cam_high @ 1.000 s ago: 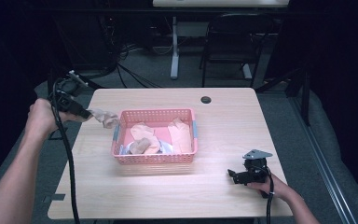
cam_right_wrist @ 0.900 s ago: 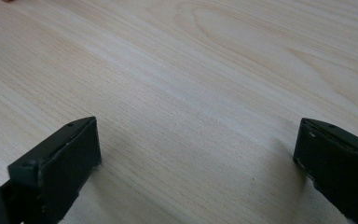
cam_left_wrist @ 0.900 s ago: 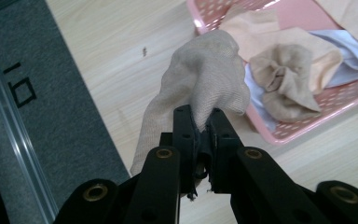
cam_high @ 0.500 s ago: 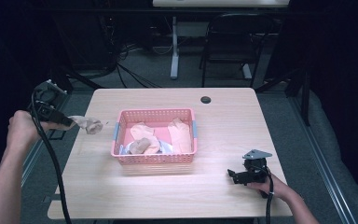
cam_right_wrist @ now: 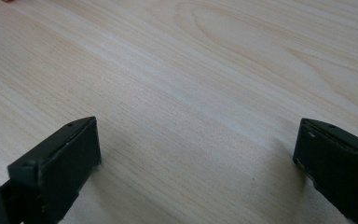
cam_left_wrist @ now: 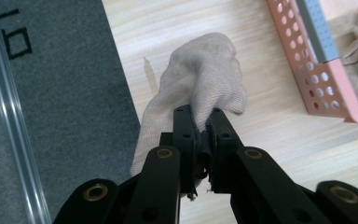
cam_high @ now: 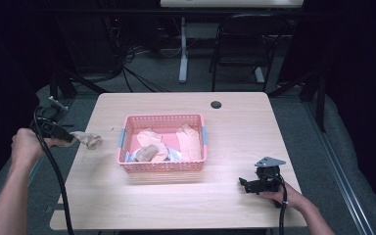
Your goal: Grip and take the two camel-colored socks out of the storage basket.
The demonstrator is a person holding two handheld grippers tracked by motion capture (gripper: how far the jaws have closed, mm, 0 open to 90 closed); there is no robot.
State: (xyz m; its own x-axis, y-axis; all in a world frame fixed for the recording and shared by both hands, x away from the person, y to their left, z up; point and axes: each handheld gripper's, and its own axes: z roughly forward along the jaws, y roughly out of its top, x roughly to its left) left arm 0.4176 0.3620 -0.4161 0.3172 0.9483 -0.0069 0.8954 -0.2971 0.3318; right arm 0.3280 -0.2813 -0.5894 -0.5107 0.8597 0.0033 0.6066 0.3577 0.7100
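Held thing: a beige knitted sock, crumpled, pinched at one fold by the left tongs.
Sock position: over the left edge of the light wooden bench, just left of the pink perforated plastic basket and apart from it; in the high view it shows as a small beige lump at the tongs' tip.
Sock axis: in the left gripper view its long axis runs from the lower left, where a tail hangs past the bench edge over the grey carpet floor, up toward the upper right, where a rounded bulge points at the basket. Whether it touches the bench cannot be told.
Left tongs: clenched on the sock, the two black jaws nearly together with cloth between them; held in the person's left hand beyond the bench's left edge, pointing right toward the basket.
Right tongs: released, jaws wide apart, nothing between them; they are low over bare wood at the front right of the bench, pointing left, in the person's right hand.
Basket: near the bench's middle, long side left to right, holding several more beige and peach cloth pieces; a blue-grey strip on its near wall shows in the left gripper view.
Other: a small black round grommet sits near the bench's far edge, well apart from the basket.
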